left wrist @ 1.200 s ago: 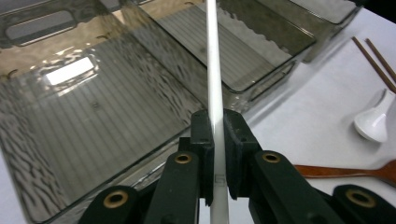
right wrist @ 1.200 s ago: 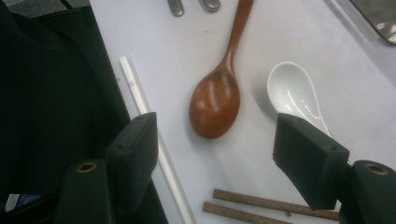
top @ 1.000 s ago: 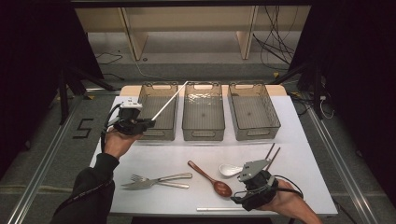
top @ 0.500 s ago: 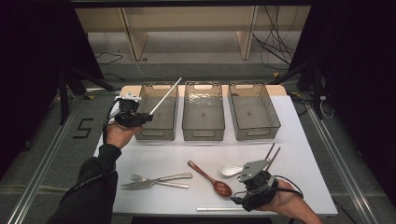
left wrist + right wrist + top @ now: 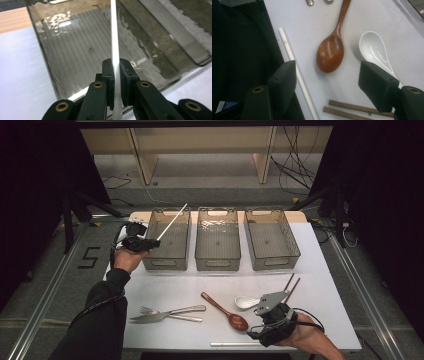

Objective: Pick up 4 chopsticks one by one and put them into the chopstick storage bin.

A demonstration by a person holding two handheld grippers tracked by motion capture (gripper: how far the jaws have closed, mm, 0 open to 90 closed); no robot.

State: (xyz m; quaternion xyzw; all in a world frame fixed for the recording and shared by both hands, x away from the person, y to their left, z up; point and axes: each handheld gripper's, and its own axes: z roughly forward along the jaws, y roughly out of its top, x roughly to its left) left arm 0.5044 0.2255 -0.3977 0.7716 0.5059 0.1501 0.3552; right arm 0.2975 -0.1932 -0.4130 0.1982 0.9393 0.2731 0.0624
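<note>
High view: the left gripper (image 5: 150, 241) holds a white chopstick (image 5: 172, 221) near one end, fingers clamped on it. The stick's long axis rises diagonally up and away from the fingers, its free end over the far part of the left bin (image 5: 167, 240). This hand is the nearer one to that bin; the middle bin (image 5: 217, 239) and right bin (image 5: 271, 239) lie farther right. The stick's shaft already hangs above the bin's interior. On the worktop (image 5: 165, 287) lie a fork and knife (image 5: 167, 313), a wooden spoon (image 5: 225, 311), a white ceramic spoon (image 5: 246, 302), two brown chopsticks (image 5: 291, 284) and a second white chopstick (image 5: 235, 344).

Left gripper view: the fingers (image 5: 109, 72) pinch the chopstick (image 5: 114, 40), thin, smooth, plain white, straight; it runs onward above the bin's ribbed floor (image 5: 75, 55).

Right gripper view: the right gripper (image 5: 329, 82) hovers with fingers spread wide, holding nothing, above the wooden spoon (image 5: 331, 51), ceramic spoon (image 5: 374, 50) and second white chopstick (image 5: 294, 67).
</note>
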